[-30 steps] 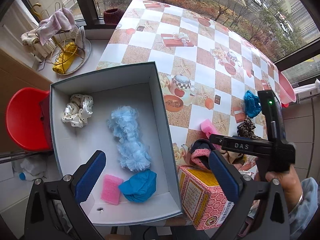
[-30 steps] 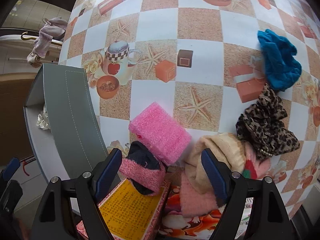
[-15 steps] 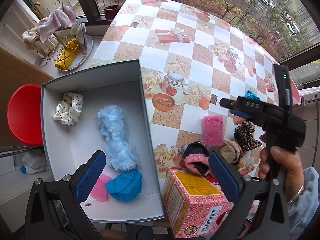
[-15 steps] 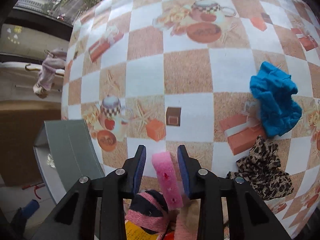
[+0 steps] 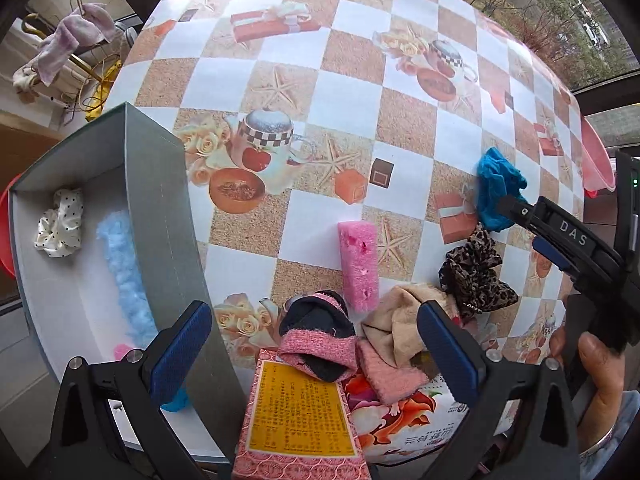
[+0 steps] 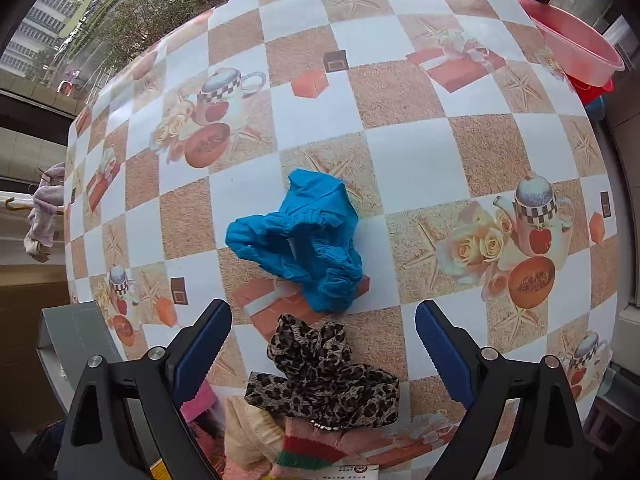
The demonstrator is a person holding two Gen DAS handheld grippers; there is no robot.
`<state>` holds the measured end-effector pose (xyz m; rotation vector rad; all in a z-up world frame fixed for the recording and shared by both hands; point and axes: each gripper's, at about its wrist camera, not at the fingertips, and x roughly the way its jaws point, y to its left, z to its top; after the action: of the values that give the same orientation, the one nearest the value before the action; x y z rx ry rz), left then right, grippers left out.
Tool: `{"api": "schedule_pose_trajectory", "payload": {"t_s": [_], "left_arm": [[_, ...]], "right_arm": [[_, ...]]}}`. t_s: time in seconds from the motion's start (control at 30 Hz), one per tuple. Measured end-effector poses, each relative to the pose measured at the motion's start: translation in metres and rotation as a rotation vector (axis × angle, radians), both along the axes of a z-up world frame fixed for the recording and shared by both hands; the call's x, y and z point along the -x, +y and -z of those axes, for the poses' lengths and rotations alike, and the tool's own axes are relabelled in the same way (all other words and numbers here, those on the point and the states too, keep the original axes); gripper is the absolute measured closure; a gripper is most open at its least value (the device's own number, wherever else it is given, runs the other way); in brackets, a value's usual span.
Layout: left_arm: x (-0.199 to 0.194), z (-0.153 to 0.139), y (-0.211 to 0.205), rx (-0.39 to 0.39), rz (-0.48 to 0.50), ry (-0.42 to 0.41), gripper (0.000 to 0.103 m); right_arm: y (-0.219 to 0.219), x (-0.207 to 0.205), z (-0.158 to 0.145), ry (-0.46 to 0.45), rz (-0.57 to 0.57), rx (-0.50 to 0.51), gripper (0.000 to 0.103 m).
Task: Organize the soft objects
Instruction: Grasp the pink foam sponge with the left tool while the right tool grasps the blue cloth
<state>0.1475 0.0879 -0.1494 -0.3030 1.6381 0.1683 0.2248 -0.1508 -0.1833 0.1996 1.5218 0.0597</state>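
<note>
pink carton (image 5: pixel 298 420), basin (image 6: pixel 576 40) (table edge)

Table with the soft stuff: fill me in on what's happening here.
A person is sorting soft things into the grey box. Both tools are empty. The left tool hangs open over the socks. The right tool, its jaws opening, hangs over the leopard scrunchie, beside the blue scrunchie. The pink sponge lies loose on the table.

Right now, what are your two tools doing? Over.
Right tool opening, empty, above leopard scrunchie and blue scrunchie. Left tool open, empty, over the sock pile. Pink sponge loose on table, nothing blocking. Over.
</note>
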Motion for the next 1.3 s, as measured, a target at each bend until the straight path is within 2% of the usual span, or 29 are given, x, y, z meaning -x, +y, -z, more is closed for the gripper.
{"api": "schedule_pose_trajectory", "payload": {"t_s": [0.3,0.37,0.4,0.43,0.47,0.5,0.53,0.6,0.67,0.77,0.8,0.87,0.9,1.07,1.3], "left_arm": [[-0.015,0.047,-0.017,-0.074,-0.041,0.093,0.000],[-0.018,0.057,-0.021,-0.088,-0.039,0.112,0.000],[-0.019,0.062,-0.022,-0.092,-0.040,0.122,0.000],[-0.020,0.067,-0.023,-0.091,-0.043,0.138,0.001],[-0.021,0.072,-0.024,-0.081,-0.049,0.156,0.001],[-0.022,0.074,-0.024,-0.075,-0.058,0.160,0.002],[-0.024,0.076,-0.024,-0.081,-0.062,0.162,0.002],[-0.029,0.082,-0.026,-0.096,-0.045,0.179,0.004],[-0.033,0.090,-0.030,-0.080,-0.022,0.205,0.008],[-0.036,0.101,-0.038,-0.069,0.017,0.239,0.026],[-0.035,0.105,-0.039,-0.064,0.023,0.253,0.043],[-0.035,0.105,-0.036,-0.025,-0.002,0.239,0.062],[-0.035,0.104,-0.036,-0.008,0.003,0.232,0.079],[-0.040,0.081,-0.043,-0.045,0.077,0.149,0.079],[-0.036,0.029,-0.075,-0.061,0.174,0.010,0.079]], "right_arm": [[0.020,-0.025,0.034,-0.013,-0.097,0.015,0.009],[0.020,-0.027,0.038,-0.009,-0.110,0.005,0.020],[0.021,-0.027,0.037,-0.018,-0.122,0.022,0.030],[0.023,-0.028,0.038,-0.030,-0.138,0.041,0.047],[0.024,-0.028,0.036,-0.040,-0.156,0.061,0.057],[0.023,-0.028,0.035,-0.043,-0.168,0.053,0.072],[0.019,-0.028,0.035,-0.034,-0.167,0.023,0.074],[0.009,-0.026,0.032,-0.023,-0.152,-0.017,0.078],[-0.001,-0.023,0.024,-0.036,-0.136,-0.040,0.078],[-0.014,-0.015,0.010,-0.044,-0.113,-0.084,0.078],[-0.018,-0.011,0.007,-0.045,-0.109,-0.100,0.078],[-0.024,-0.005,-0.003,-0.054,-0.108,-0.120,0.078],[-0.025,0.000,-0.007,-0.062,-0.107,-0.129,0.078],[-0.036,0.020,-0.024,-0.072,-0.083,-0.169,0.078],[-0.041,0.042,-0.026,-0.044,-0.066,-0.178,0.078]]}}
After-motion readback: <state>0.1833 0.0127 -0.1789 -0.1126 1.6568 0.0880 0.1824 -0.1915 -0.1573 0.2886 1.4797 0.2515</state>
